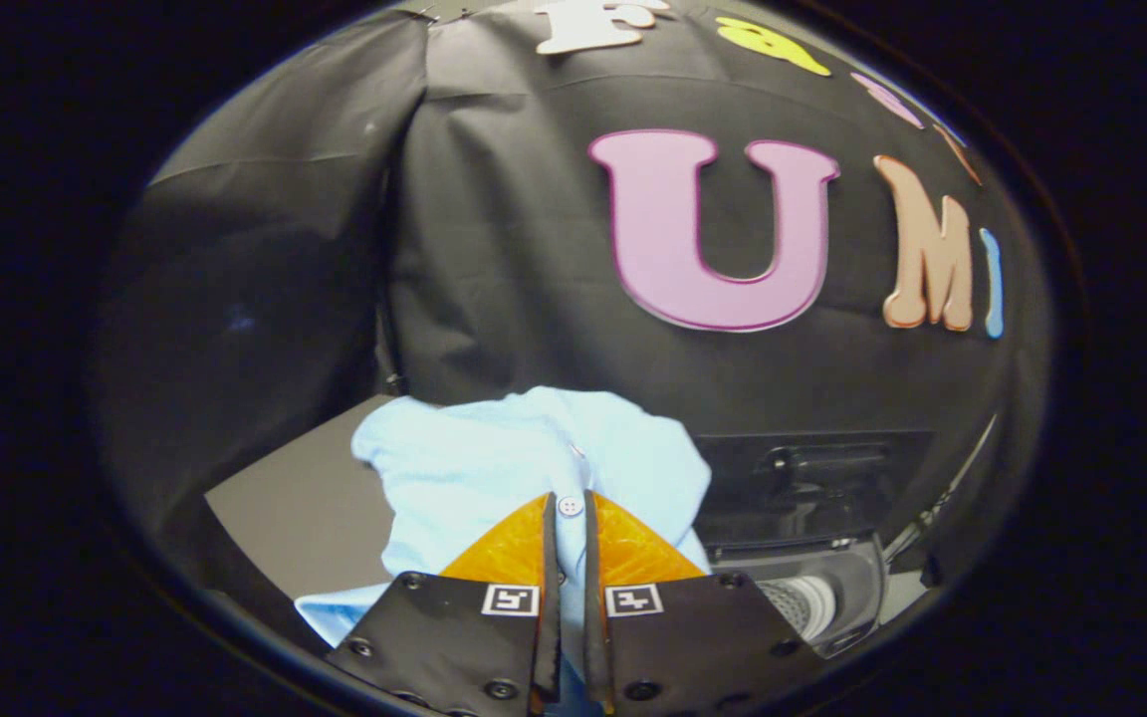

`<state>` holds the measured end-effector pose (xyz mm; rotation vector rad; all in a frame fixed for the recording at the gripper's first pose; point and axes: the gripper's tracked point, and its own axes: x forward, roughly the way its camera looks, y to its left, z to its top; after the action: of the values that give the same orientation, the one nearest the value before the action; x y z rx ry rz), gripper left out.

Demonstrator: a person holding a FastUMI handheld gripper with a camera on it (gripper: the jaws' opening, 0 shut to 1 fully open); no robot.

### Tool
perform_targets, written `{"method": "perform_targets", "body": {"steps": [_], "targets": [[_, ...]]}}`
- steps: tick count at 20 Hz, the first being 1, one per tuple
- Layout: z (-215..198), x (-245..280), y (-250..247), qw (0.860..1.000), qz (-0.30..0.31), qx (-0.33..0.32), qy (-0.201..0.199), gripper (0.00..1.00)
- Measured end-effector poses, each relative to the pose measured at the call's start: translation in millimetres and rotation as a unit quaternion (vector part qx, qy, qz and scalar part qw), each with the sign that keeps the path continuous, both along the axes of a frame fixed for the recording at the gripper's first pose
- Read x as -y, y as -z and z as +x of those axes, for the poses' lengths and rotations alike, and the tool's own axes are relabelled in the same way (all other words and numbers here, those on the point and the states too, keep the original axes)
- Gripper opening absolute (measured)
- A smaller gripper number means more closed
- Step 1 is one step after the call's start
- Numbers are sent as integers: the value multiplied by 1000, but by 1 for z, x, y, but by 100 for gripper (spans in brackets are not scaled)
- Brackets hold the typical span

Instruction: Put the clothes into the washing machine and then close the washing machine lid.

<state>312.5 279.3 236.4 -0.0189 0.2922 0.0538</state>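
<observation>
A handheld two-finger gripper [570, 513] is clamping a light blue shirt [494, 478] inside a cloth-walled booth, its fingers [509, 548] drawn nearly together with a fold of the fabric and a small white button [570, 506] pinched at their tips. The shirt is bunching up ahead of the fingers and spilling to either side of them, with more of it trailing down below the left finger, over a grey tabletop [305, 508] that is stretching away on that side. Just to the right of the garment, the washing machine [812, 558] is sitting with its dark lid [812, 478] raised upright behind the opening, and part of the perforated drum [802, 602] is showing beneath the rim. The shirt is hanging beside the machine's opening, not inside it.
</observation>
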Motion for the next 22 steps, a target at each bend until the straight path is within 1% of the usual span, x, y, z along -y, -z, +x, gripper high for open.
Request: {"method": "perform_targets", "body": {"steps": [4,6,9,10,13,16,22], "targets": [[3,100,-21,996,-19,25,87,10],[-1,142,-31,992,-24,37,121,10],[8,178,-28,987,-18,31,158,10],[10,187,-28,985,-19,31,170,12],[6,210,-24,981,-14,41,191,52],[9,217,-14,980,-4,38,193,54],[17,219,-8,980,3,43,192,75]]}}
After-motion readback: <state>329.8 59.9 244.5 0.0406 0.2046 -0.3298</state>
